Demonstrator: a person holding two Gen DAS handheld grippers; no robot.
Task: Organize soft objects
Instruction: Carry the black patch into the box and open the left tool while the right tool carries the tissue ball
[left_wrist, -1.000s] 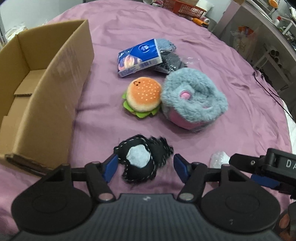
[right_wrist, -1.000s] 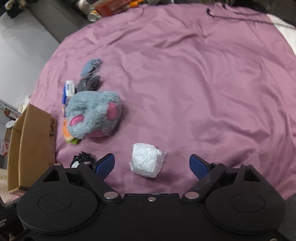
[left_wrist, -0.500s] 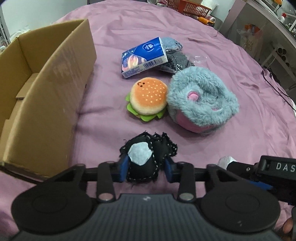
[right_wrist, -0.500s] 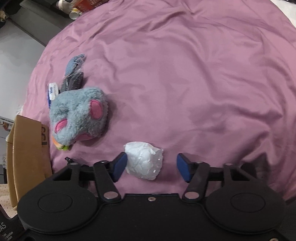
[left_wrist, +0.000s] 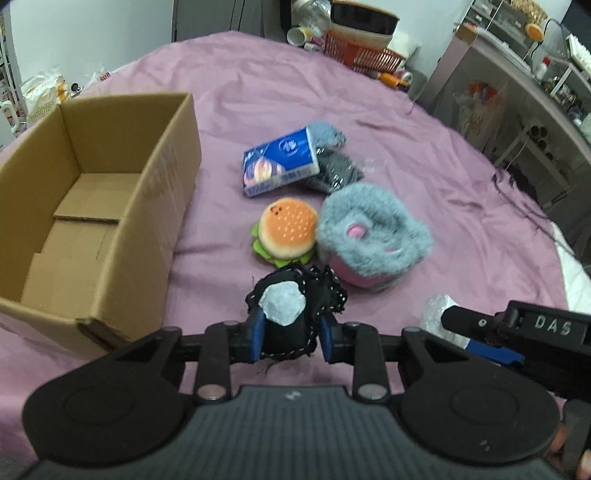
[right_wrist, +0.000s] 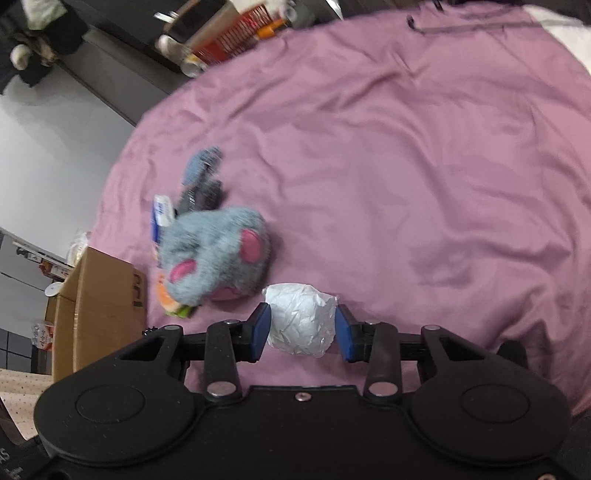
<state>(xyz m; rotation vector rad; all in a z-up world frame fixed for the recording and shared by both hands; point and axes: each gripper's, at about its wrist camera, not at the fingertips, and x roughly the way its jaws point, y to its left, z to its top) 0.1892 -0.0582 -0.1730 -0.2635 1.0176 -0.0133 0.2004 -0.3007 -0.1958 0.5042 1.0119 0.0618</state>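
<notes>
My left gripper (left_wrist: 291, 338) is closing on a black stitched plush with a pale grey patch (left_wrist: 291, 317), its blue pads pressing both sides, and the toy hangs a little above the purple cloth. My right gripper (right_wrist: 301, 328) is closing on a white crinkled wrapped ball (right_wrist: 300, 317), squeezed between its blue pads. A burger plush (left_wrist: 288, 230), a grey-and-pink furry plush (left_wrist: 373, 236), a blue tissue pack (left_wrist: 280, 160) and dark grey knitted items (left_wrist: 334, 166) lie on the cloth beyond. An open cardboard box (left_wrist: 92, 206) stands at the left.
The purple cloth (right_wrist: 406, 166) covers a round table, wide and bare to the right. The right gripper's body (left_wrist: 517, 332) shows at the lower right of the left wrist view. An orange basket (left_wrist: 362, 51) and shelves stand beyond the far edge.
Both grippers went from wide open to closed on their objects. The left one rose with the black plush, and the box and far room came into view.
</notes>
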